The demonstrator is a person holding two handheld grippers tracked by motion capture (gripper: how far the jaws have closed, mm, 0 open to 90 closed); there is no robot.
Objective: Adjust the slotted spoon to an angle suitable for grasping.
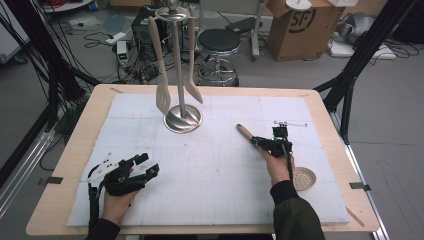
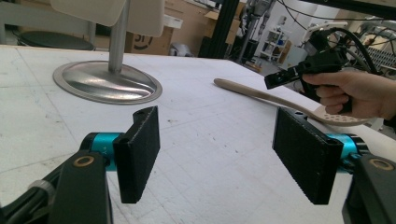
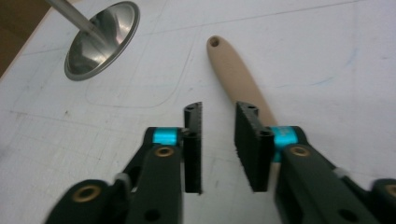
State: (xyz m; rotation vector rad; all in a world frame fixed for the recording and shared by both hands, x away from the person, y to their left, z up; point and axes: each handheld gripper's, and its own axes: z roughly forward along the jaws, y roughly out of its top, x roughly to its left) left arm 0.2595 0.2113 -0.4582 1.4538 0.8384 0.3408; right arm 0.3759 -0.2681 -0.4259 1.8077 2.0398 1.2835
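Left gripper (image 1: 150, 165): near left of table (image 1: 65, 165), jaws wide apart, nothing between. Utensil stand (image 1: 183, 118): far centre, two utensils hanging. Slotted spoon (image 1: 246, 132): flat, right of centre. Right gripper (image 1: 274, 144): over spoon handle, jaws parted, gripping nothing.

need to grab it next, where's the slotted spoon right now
The spoon lies flat on the mat's right half in the high view, handle toward the stand, just beside the right tongs, which sit open with nothing between them.
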